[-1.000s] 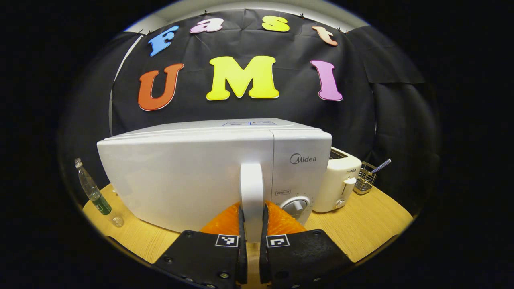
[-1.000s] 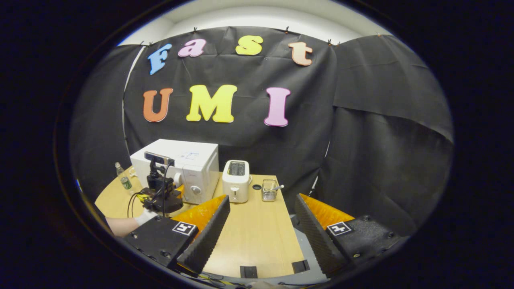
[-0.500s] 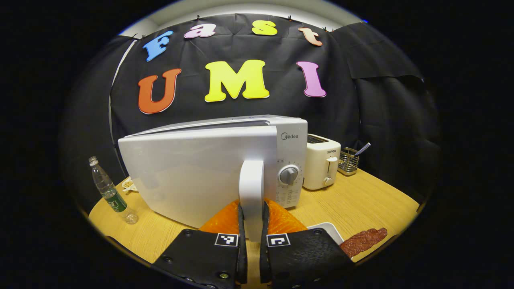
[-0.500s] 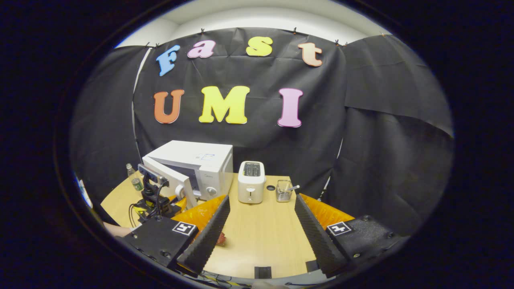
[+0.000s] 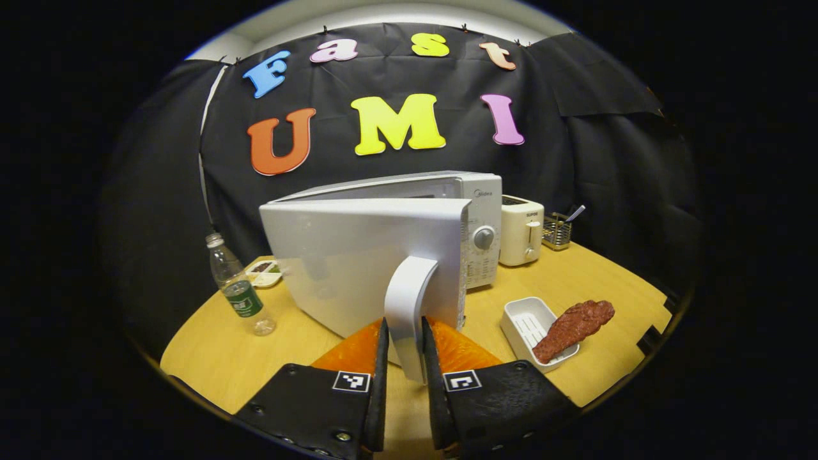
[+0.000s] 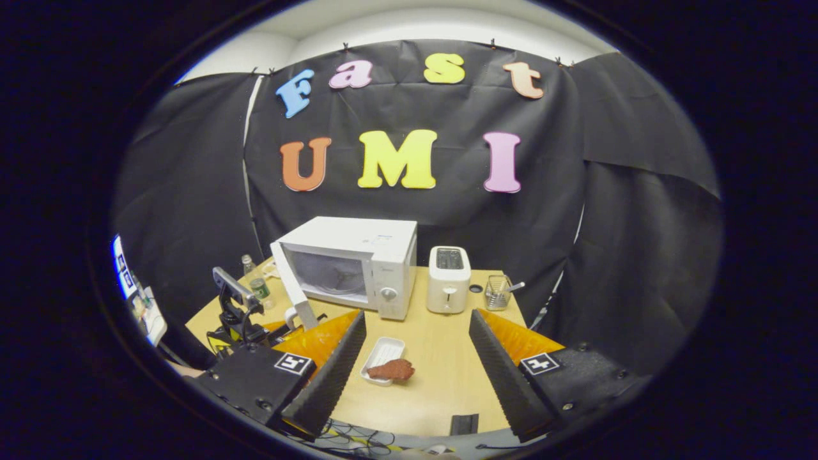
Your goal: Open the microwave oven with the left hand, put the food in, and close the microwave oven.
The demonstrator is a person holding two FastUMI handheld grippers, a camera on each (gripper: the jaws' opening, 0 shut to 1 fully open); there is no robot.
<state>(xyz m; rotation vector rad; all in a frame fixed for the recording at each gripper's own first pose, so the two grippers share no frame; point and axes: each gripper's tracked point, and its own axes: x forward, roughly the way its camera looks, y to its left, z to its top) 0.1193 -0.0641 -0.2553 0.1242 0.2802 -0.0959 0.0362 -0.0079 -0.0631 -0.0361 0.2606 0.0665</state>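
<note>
At 4 o'clock on the counter (image 5: 594, 268), the soft, light meat (image 5: 573, 322) is judged best pinched mid-length by the spread right gripper (image 6: 412, 364), while the door handle (image 5: 409, 300) is pinched by the left gripper (image 5: 402, 358).

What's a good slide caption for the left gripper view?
Left tongs grip the microwave door handle, door swung open.

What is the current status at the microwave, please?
Left gripper shut on door handle, door swung open. Right gripper open, empty. Food on tray, path clear.
</note>
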